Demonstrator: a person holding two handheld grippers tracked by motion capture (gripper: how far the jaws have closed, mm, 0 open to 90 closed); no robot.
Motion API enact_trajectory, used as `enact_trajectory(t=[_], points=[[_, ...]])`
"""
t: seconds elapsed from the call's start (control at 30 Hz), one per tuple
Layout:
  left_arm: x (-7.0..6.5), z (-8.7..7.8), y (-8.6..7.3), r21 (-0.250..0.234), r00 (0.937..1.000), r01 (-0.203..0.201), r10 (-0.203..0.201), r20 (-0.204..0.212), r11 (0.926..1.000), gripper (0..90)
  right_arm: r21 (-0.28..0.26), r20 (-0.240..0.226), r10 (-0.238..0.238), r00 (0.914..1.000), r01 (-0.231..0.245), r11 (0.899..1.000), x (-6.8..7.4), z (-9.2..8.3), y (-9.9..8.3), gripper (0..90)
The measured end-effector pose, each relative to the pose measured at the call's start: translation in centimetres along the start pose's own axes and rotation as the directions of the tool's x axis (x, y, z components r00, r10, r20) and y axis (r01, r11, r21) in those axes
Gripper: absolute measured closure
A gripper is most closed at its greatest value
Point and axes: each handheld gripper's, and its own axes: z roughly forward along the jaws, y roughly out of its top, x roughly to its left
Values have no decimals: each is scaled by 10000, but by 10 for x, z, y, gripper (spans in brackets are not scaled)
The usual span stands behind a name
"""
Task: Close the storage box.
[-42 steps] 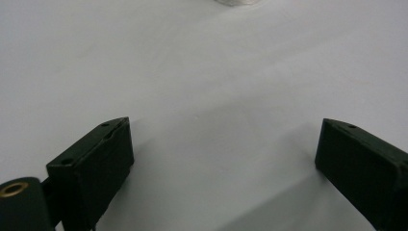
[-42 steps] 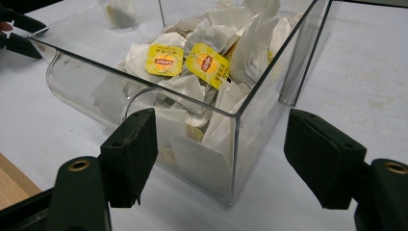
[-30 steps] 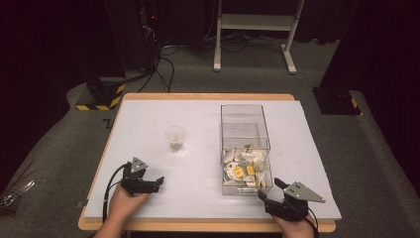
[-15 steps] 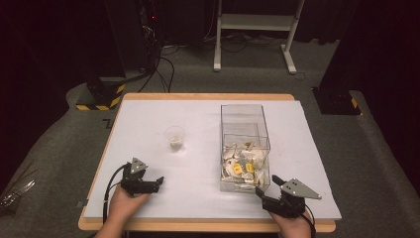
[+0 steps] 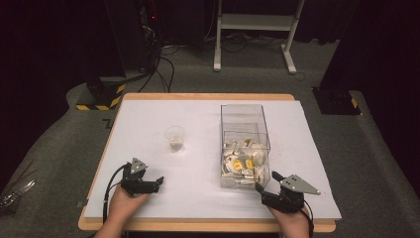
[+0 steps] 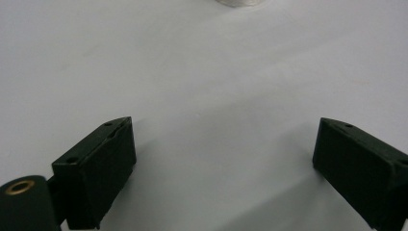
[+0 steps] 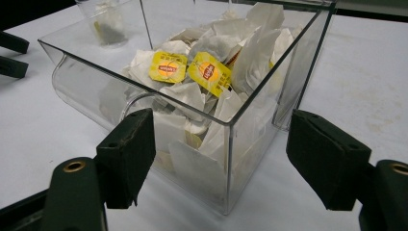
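A clear plastic box [image 5: 244,126] stands right of the table's middle, with white tea bags [image 5: 242,163] with yellow tags heaped in its near end. In the right gripper view a corner of the box [image 7: 226,125] is close in front, the tea bags [image 7: 202,72] piled inside. My right gripper [image 5: 268,186] is open, just short of the box's near right corner, nothing between its jaws. A small clear cup [image 5: 174,138] holding something pale stands left of the box. My left gripper [image 5: 157,183] rests open on the table near the front left, empty, pointing right.
The white table top [image 5: 198,119] has a wooden edge showing at the front and back. The cup's base [image 6: 238,2] is at the top edge of the left gripper view. Beyond the table are a grey floor, cables and a white frame [image 5: 252,22].
My right gripper has moved a little left and forward, closer to the box's near corner. The left gripper has stayed in place.
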Motion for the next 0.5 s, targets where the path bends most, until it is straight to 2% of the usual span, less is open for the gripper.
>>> enact_trajectory(t=[0.37,0.5], points=[[0,0,0,-6,10000,66,-66,18,10000,83,61,292,22,9996,-23,10000,-4,6,4,243],[0,0,0,-3,10000,65,-65,21,10000,82,146,550,80,9985,-88,9999,-6,11,7,225]])
